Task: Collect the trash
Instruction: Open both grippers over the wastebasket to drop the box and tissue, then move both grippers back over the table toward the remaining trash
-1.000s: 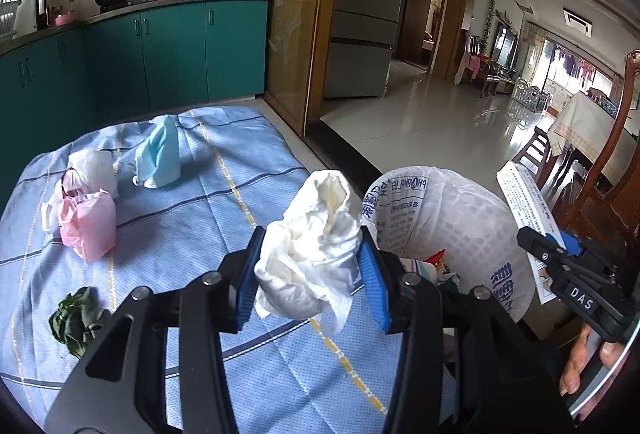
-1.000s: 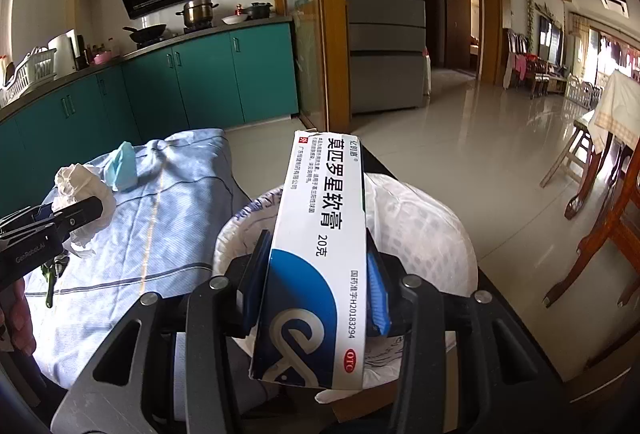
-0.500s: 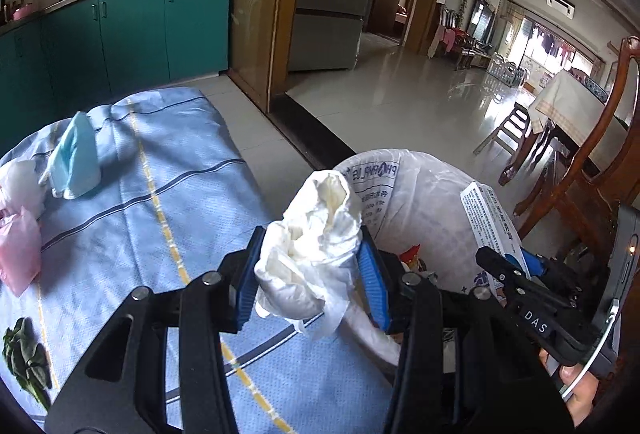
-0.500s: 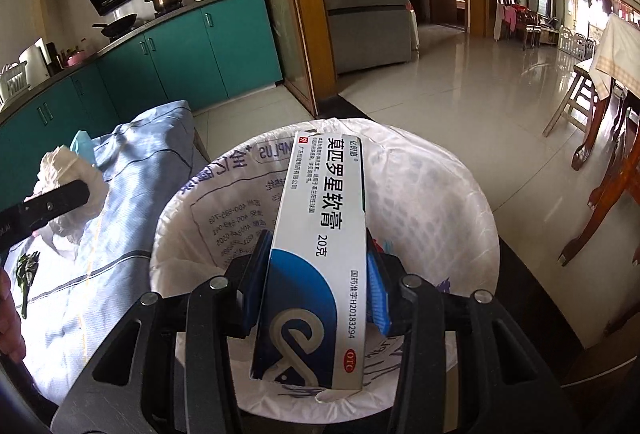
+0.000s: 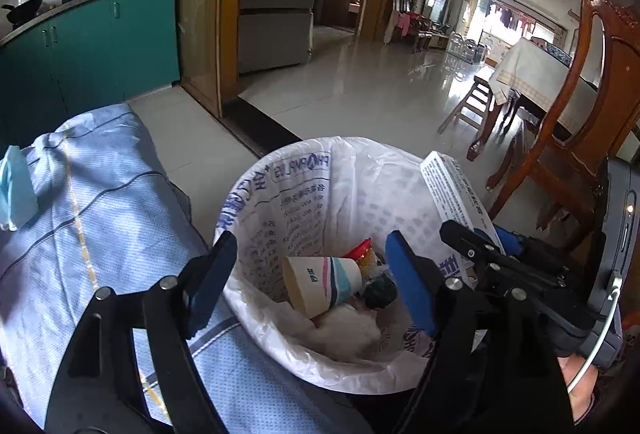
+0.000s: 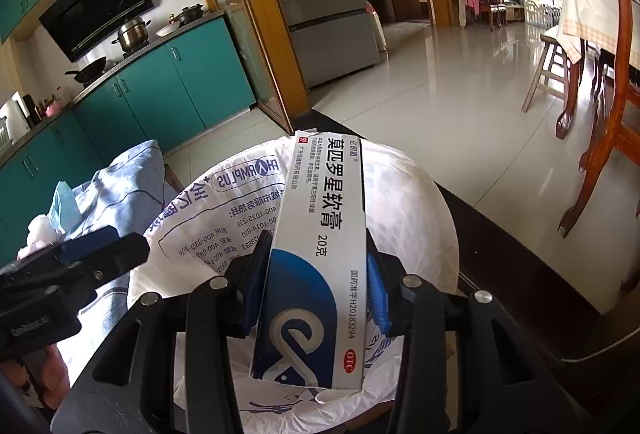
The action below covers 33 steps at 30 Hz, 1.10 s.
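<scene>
The left gripper is held over the bin, its jaws just spread wide and empty so trash could drop below. Beside it, the right gripper is clamped on a box, poised above the bin for release.

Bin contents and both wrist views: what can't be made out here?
- Bin bottom, left wrist view: paper cup and dark wad cover what lies below.
- Bin interior, right wrist view: hidden by the ointment box in the right gripper.
- Ointment box, left wrist view: only a narrow side shows, lower part behind the right gripper.
- Blue mask, left wrist view: cut by the frame's edge.
- Left gripper: open over the bin, nothing between its fingers.
</scene>
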Motion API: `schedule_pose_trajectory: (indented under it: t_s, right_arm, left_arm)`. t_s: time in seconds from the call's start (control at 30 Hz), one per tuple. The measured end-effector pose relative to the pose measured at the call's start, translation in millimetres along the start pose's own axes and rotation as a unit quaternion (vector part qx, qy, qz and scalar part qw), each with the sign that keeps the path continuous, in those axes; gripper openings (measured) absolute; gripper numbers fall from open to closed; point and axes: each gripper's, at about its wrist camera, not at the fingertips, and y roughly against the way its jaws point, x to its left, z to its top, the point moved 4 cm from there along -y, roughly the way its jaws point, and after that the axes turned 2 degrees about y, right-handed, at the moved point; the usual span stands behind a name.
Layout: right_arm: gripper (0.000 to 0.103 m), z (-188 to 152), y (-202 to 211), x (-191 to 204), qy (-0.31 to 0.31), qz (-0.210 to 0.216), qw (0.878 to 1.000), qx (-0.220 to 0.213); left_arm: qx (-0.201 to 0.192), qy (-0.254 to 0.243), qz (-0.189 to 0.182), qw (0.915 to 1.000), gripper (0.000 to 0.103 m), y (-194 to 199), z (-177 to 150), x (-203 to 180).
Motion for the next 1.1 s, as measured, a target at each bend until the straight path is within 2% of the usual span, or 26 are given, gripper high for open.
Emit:
schedule_pose_trajectory:
  t_s: [0.1,0.2,0.27,0.33,0.43,0.67,0.83,0.93,1.03,1.1]
  right_arm:
    - [0.044,0,-2,5,0.011,0.001,1.0,0.003]
    - [0.044,-1,-4,7,0.016,-0.001,1.0,0.009]
    - [0.045,-1,-5,9,0.017,-0.002,1.0,0.009]
    - [0.054,-1,-5,10,0.015,-0.004,1.0,0.008]
    - [0.063,-1,-4,12,0.012,-0.006,1.0,0.003]
    - [0.068,-1,-3,23,0.021,-0.007,1.0,-0.007]
    - [0.069,-6,4,40,0.05,-0.003,0.999,-0.013]
    - [0.069,-12,7,59,0.061,0.021,0.998,0.0]
    - [0.069,-15,13,86,0.077,0.05,0.996,0.005]
    - [0.069,-16,19,110,0.099,0.07,0.993,0.004]
  left_arm:
    - [-0.018,0.014,0.042,0.9988,0.078,17,3,17]
    - [-0.042,0.028,0.097,0.994,0.078,39,7,40]
    - [-0.056,0.042,0.116,0.9908,0.079,55,8,56]
    - [-0.069,0.057,0.129,0.9876,0.08,69,10,69]
    - [-0.082,0.07,0.156,0.9819,0.081,89,12,89]
    - [-0.087,0.092,0.219,0.9676,0.083,134,2,140]
    - [-0.087,0.12,0.276,0.9497,0.086,175,-11,190]
    - [-0.089,0.153,0.299,0.9376,0.089,201,-20,220]
    - [-0.085,0.183,0.337,0.9198,0.091,223,-30,249]
    - [-0.079,0.196,0.347,0.9137,0.091,232,-38,264]
